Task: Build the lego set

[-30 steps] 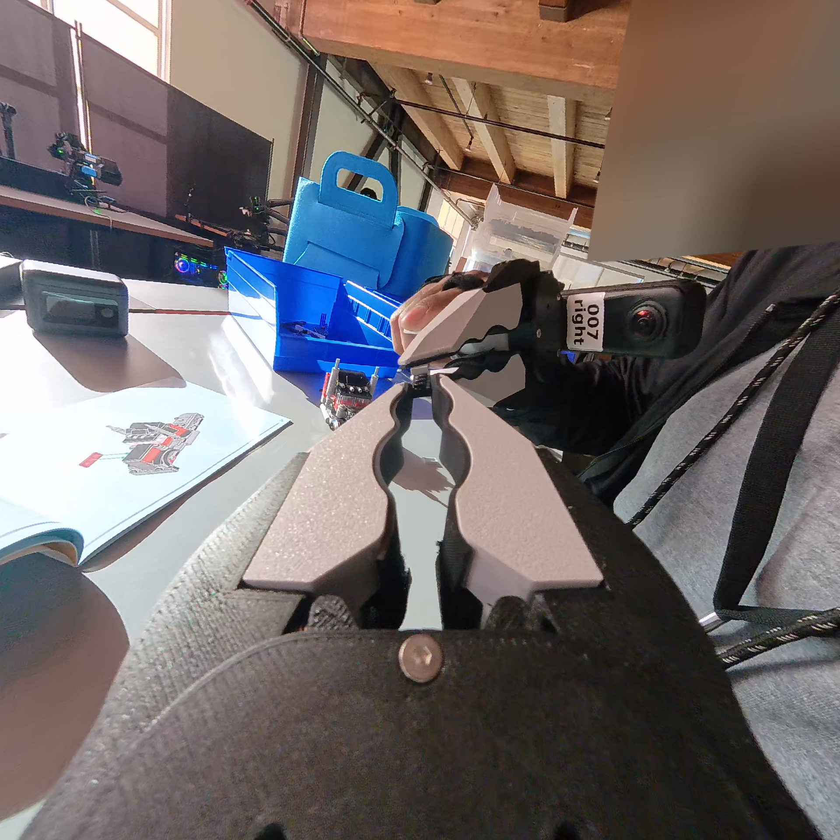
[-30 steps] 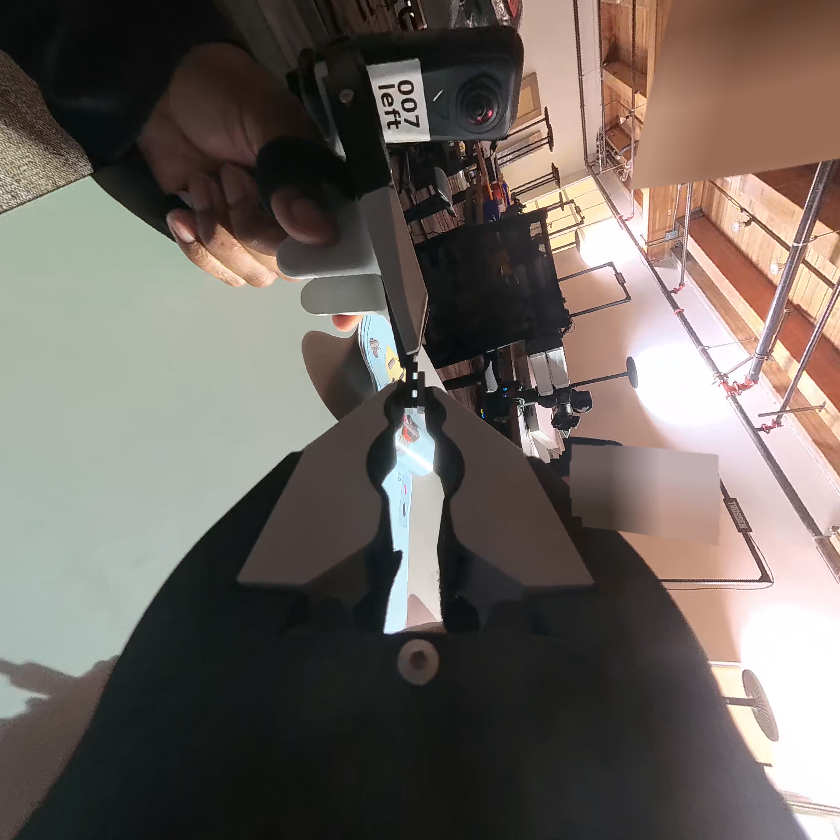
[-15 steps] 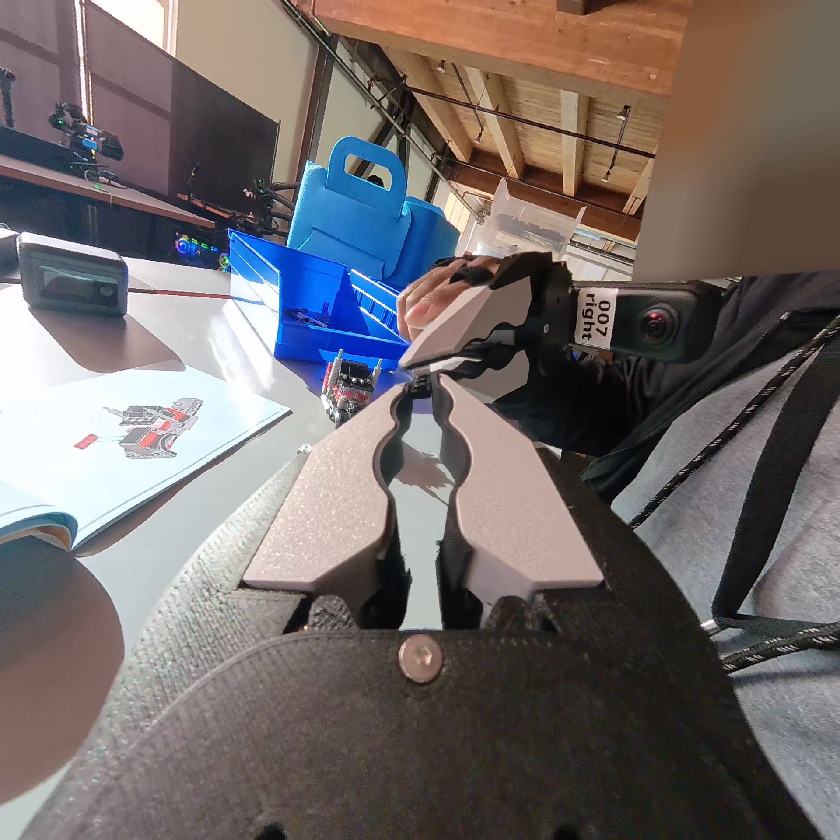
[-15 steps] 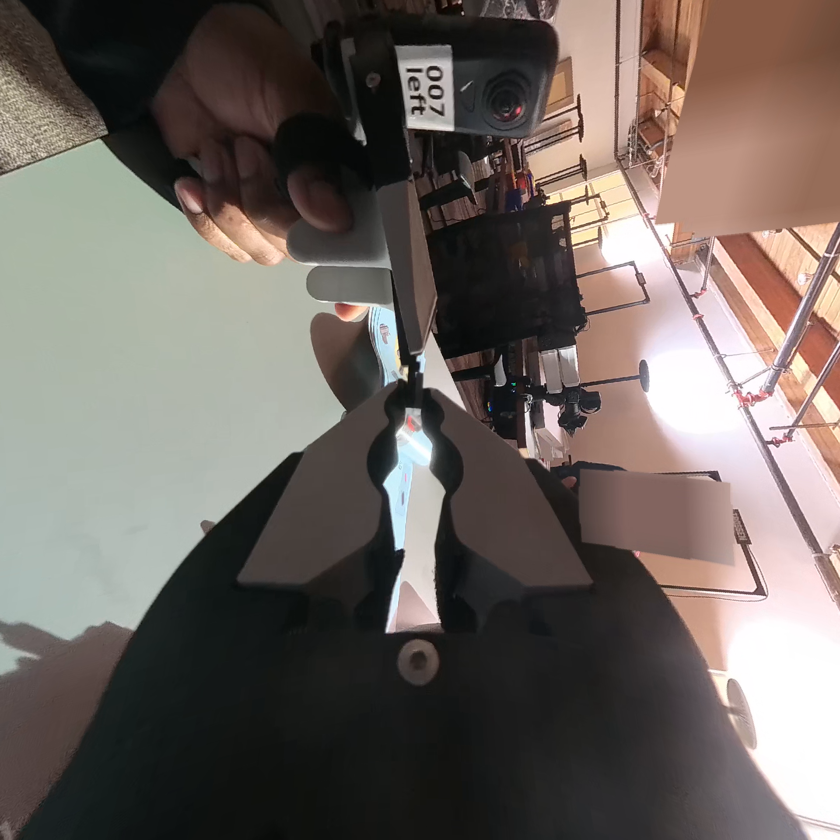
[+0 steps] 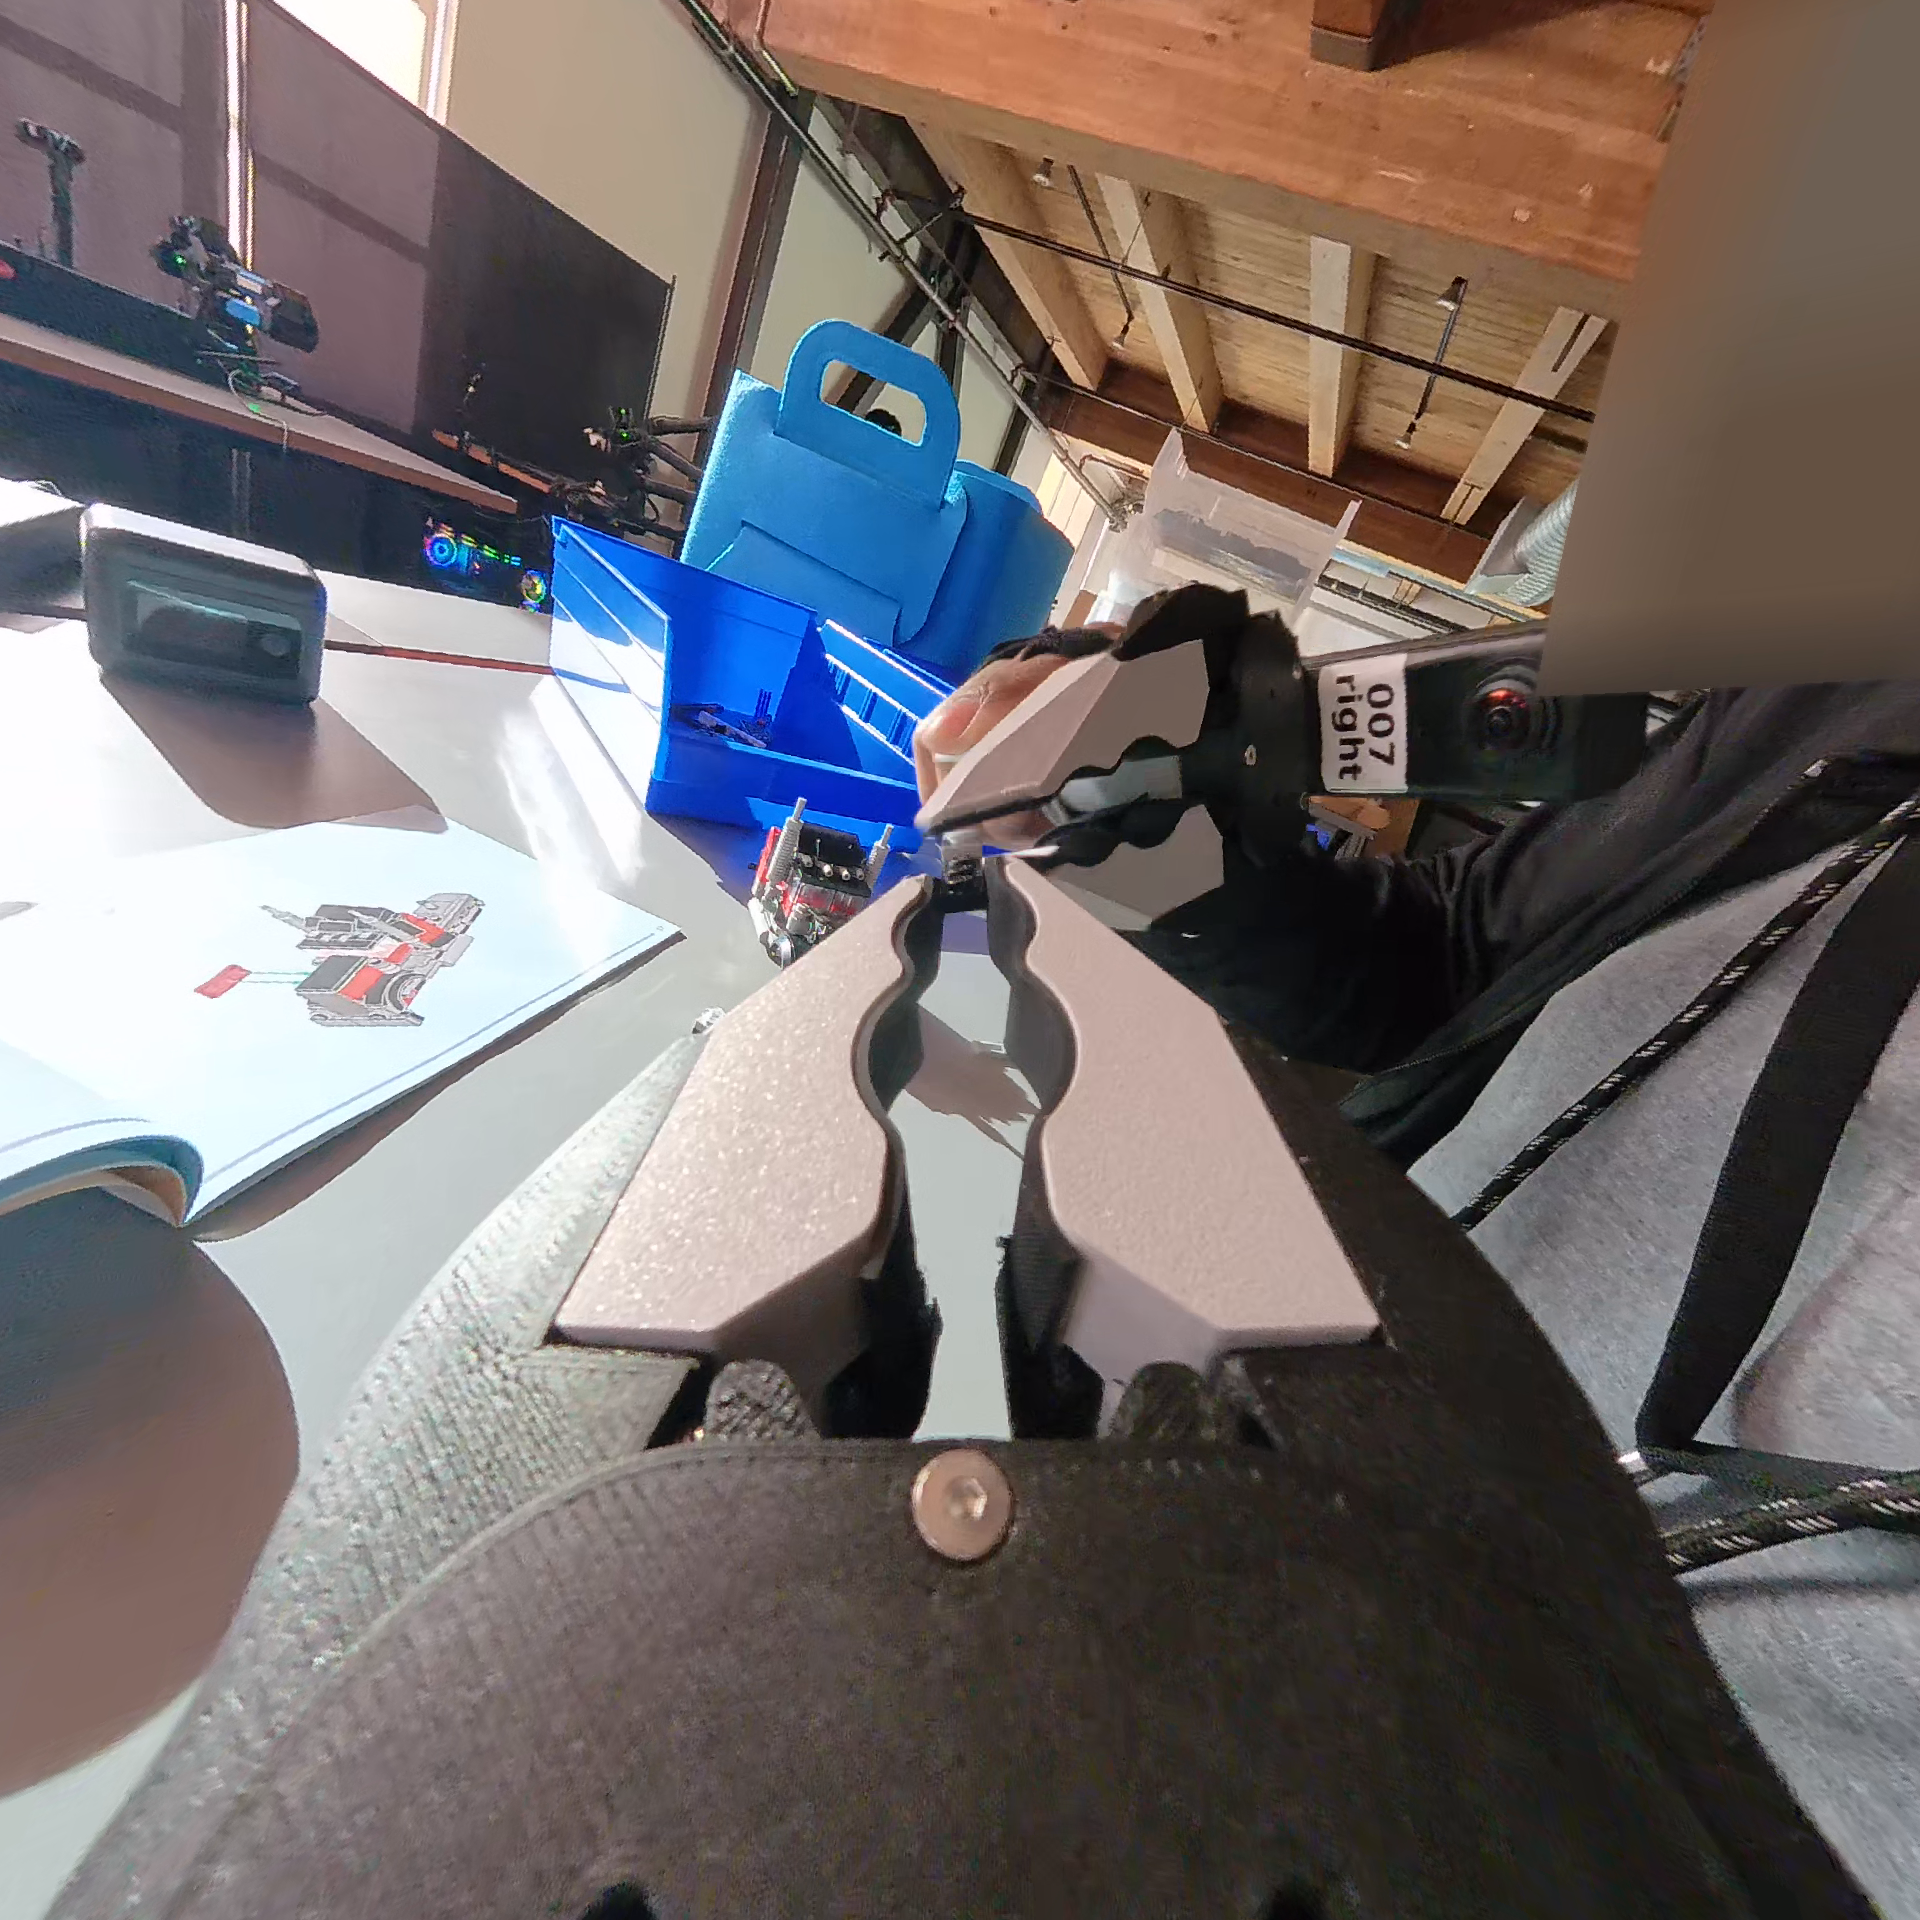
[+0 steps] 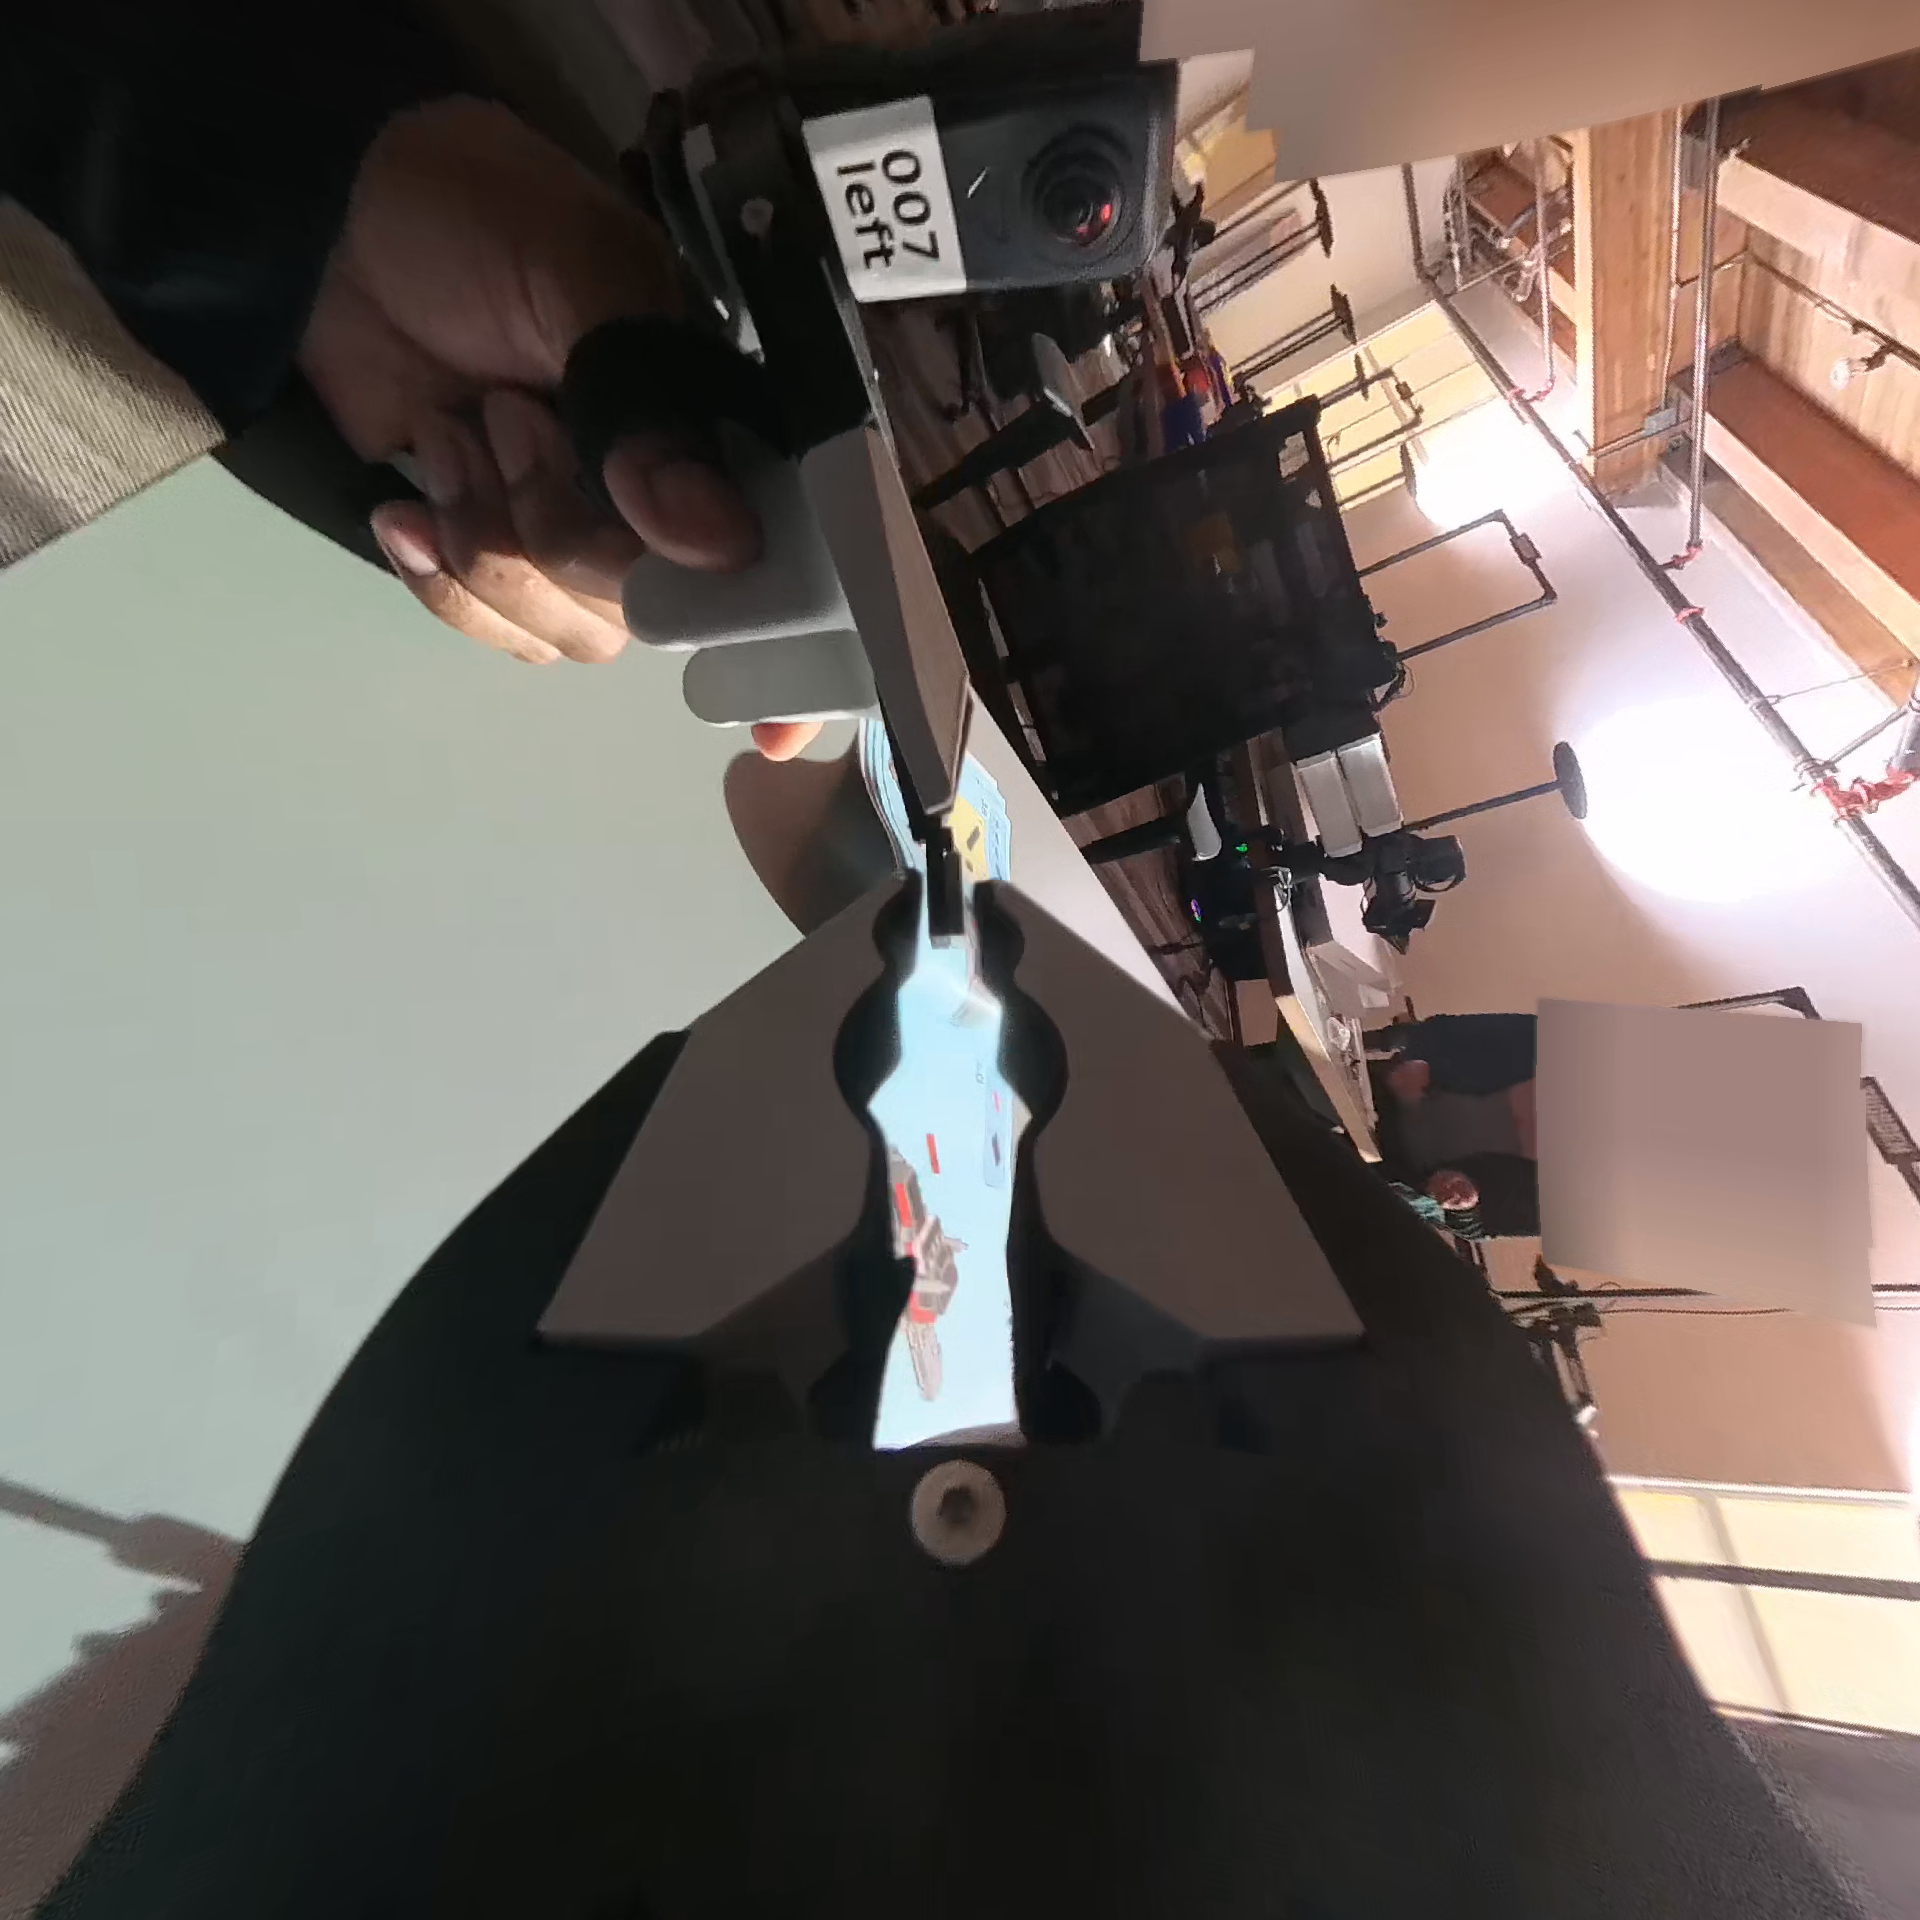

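Note:
My left gripper (image 5: 961, 883) is shut on a small black Lego piece (image 5: 961, 875) above the grey table (image 5: 436, 727). My right gripper (image 5: 940, 826) comes in from the right and meets it tip to tip. In the right wrist view the black piece (image 6: 943, 896) sticks out of the left gripper (image 6: 938, 816) into the narrow gap of my right gripper (image 6: 948, 891), which looks shut on it. The part-built red and black Lego truck (image 5: 821, 894) stands on the table just left of the tips. The open instruction booklet (image 5: 312, 977) lies at the left.
A blue parts bin (image 5: 727, 707) with loose pieces stands behind the truck, and a blue foam bag (image 5: 862, 520) behind that. A black box-shaped device (image 5: 197, 623) sits at the far left of the table. A person's torso and straps (image 5: 1662, 1143) fill the right side. Less than 4 cm separates the two grippers' tips.
Both grippers stay tip to tip on the piece. The right gripper has tilted, so the booklet now shows between its fingers. The left view has shifted slightly.

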`<state>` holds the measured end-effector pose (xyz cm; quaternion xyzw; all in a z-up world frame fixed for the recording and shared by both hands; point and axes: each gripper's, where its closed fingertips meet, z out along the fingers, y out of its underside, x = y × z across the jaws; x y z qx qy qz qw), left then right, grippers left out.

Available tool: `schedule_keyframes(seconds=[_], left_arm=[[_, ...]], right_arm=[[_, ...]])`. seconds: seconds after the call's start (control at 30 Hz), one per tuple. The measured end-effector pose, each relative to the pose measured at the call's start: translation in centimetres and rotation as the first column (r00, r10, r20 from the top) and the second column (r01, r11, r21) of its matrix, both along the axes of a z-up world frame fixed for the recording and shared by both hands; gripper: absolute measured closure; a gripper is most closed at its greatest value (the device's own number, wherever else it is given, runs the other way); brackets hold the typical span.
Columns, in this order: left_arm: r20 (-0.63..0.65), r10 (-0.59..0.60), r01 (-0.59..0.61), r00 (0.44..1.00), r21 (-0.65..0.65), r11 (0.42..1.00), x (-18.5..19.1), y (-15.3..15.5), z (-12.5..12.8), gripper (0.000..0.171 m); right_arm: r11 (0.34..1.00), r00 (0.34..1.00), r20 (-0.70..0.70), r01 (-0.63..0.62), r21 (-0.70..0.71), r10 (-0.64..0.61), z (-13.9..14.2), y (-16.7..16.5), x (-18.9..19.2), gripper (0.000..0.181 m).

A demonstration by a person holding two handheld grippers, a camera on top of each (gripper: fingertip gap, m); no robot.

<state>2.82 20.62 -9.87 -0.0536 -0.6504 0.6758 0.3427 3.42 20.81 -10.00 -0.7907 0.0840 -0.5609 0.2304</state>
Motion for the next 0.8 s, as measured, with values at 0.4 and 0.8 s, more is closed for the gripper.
schedule_keyframes(seconds=[0.4,0.8], left_arm=[[-0.022,-0.021,0.021,1.000,0.014,1.000,-0.1,0.1,-0.1,0.163],[-0.028,-0.019,0.020,0.999,0.037,0.999,0.0,-0.1,-0.3,0.162]], right_arm=[[0.999,0.999,-0.018,-0.035,0.028,0.035,-0.1,0.7,0.2,0.174],[0.999,0.997,-0.074,-0.007,0.042,0.010,-0.5,0.5,0.3,0.174]])
